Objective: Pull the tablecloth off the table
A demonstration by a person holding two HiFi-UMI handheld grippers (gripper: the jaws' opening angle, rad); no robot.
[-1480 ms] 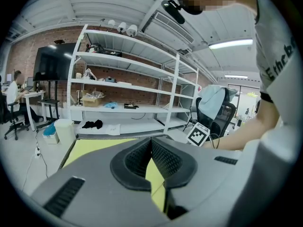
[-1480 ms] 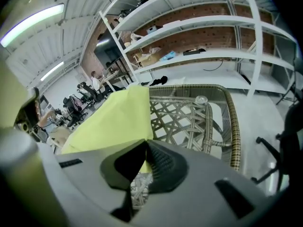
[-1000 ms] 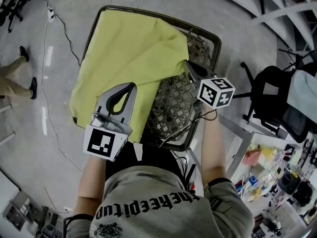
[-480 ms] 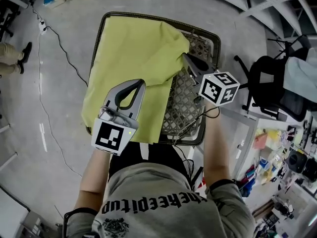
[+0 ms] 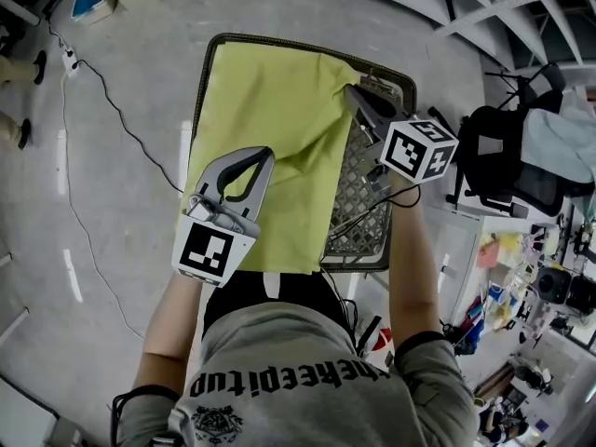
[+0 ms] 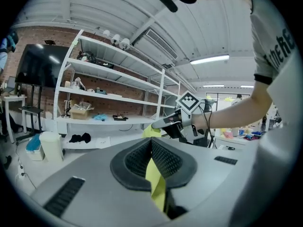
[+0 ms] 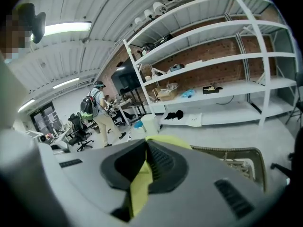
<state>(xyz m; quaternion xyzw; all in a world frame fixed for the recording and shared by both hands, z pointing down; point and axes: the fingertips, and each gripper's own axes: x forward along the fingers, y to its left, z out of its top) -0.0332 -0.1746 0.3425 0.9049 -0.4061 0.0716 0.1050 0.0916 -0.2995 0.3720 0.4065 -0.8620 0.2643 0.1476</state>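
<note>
- Table (image 5: 361,214): fills the middle of the head view. It has a dark rim and a woven top. A strip of that top lies bare down the right side, from upper right to lower centre.
- Tablecloth (image 5: 270,119): yellow-green, covering the left and centre of the table. Its right edge is lifted and creased towards the upper right. Its near edge reaches the table's lower rim, just in front of the person.
- Left gripper (image 5: 262,154): sits left of centre, above the cloth. In its own view the claw (image 6: 151,143) is clamped tight on a thin fold of the cloth, which runs down between the pads.
- Right gripper (image 5: 352,91): sits at upper right, at the cloth's raised edge. In its own view the claw (image 7: 146,148) is likewise pinched on a yellow fold.
- Step, as judged: mid-pull. Both ends are gripped and the cloth is partly off, but most of the table is not yet uncovered.
- Next move, as judged: keep both clamps closed and draw both grippers the same way, off the table's edge. Lift enough that the cloth does not snag on the weave or rim.
</note>
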